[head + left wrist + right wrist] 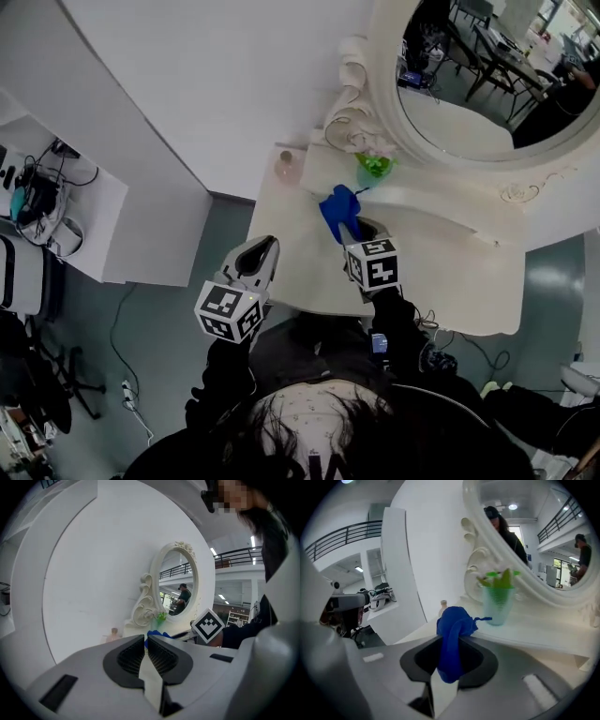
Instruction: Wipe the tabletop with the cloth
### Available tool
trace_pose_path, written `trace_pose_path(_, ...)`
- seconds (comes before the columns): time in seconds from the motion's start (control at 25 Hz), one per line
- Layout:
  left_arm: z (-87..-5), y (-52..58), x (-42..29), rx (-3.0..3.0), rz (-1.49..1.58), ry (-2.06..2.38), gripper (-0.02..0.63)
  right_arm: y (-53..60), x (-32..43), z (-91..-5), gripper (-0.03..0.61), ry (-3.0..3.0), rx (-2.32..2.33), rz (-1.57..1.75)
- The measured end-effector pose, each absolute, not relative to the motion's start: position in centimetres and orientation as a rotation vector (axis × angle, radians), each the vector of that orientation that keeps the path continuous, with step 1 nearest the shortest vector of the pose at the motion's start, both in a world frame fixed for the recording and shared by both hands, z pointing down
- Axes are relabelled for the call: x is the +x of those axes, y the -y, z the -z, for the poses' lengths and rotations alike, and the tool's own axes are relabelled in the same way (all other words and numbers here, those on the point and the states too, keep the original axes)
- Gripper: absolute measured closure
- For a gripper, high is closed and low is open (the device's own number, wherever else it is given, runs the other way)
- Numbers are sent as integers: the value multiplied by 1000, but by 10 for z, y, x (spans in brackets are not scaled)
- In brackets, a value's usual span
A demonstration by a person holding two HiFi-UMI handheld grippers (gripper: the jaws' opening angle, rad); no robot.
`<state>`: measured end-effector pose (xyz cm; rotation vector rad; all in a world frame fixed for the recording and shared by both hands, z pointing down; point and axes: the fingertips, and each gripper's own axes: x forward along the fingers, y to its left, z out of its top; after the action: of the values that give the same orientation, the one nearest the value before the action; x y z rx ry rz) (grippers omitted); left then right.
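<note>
The right gripper (pixel 349 229) clamps the bunched cloth (pixel 337 210) over the tabletop (pixel 441 272), the left gripper (pixel 261 251) at its eight o'clock is closed and empty, and wiping looks barely begun.

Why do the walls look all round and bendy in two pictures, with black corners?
Left gripper view: the wide-angle lens bows the straight wall into a curve and leaves black corners. Right gripper view: same bending and dark rim, though the blue cloth near the lens looks clear. Head view: lines stay nearly straight; the white tabletop is bright, the floor dim.
</note>
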<state>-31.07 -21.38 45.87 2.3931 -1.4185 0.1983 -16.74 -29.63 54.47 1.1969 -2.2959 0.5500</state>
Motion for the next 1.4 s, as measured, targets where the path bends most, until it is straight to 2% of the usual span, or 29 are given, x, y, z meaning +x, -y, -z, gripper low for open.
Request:
trace_pose_path(0.32,-471,191,-379,2258,-159,1569,612,289,-300,-587,488,2306,936,-501)
trace_pose_path(0.56,-474,181,-397,2237,-169,1587,612,285,-338,-627,488,2235,869,-489)
trace_pose_path(0.92,-473,194,-370,2323,-189,1487,612,297,-271,-659,488,2091,994,-547)
trace_pose_path(1.4,-466,218,-280,2470,-202,1256,612,295,-149,-657,488,1996,1166,-624)
